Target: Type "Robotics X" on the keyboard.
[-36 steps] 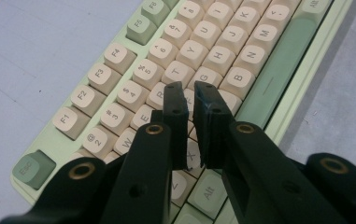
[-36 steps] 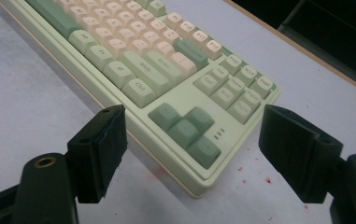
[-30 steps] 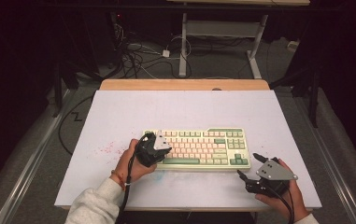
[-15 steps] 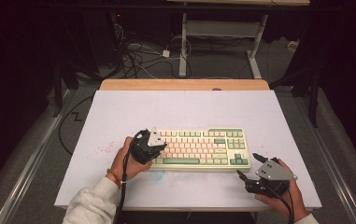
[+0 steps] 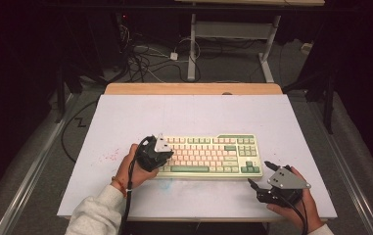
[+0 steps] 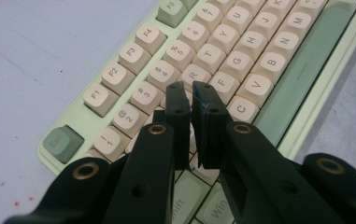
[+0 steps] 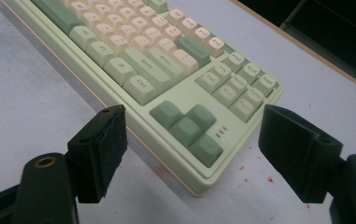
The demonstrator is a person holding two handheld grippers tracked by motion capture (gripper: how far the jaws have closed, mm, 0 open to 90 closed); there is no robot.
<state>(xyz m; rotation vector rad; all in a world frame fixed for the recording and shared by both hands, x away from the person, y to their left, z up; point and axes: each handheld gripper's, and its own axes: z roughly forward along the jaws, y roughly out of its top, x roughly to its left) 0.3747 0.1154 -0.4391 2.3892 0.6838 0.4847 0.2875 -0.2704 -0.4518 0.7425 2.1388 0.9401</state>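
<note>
A pale green keyboard [image 5: 213, 147] with cream and green keys lies on the white table top, near its front. My left gripper [image 5: 167, 156] is over the keyboard's left end, held in a hand with a white sleeve. In the left gripper view its jaws [image 6: 188, 93] are shut with only a slit between them, tips just above the letter keys [image 6: 241, 46] near the W and E; nothing is between them. My right gripper [image 5: 258, 173] rests by the keyboard's front right corner. In the right gripper view it [image 7: 196, 135] stands wide open, with the arrow keys [image 7: 185, 123] beyond the jaws.
The white table top [image 5: 189, 112] has a wooden strip [image 5: 194, 89] along its far edge. Red specks [image 5: 108, 156] mark the surface left of the keyboard. Cables [image 5: 145, 58] and a metal desk frame [image 5: 267, 54] stand on the floor beyond the table.
My left gripper has shifted slightly left over the keyboard's left end. The right gripper and the keyboard have stayed where they were.
</note>
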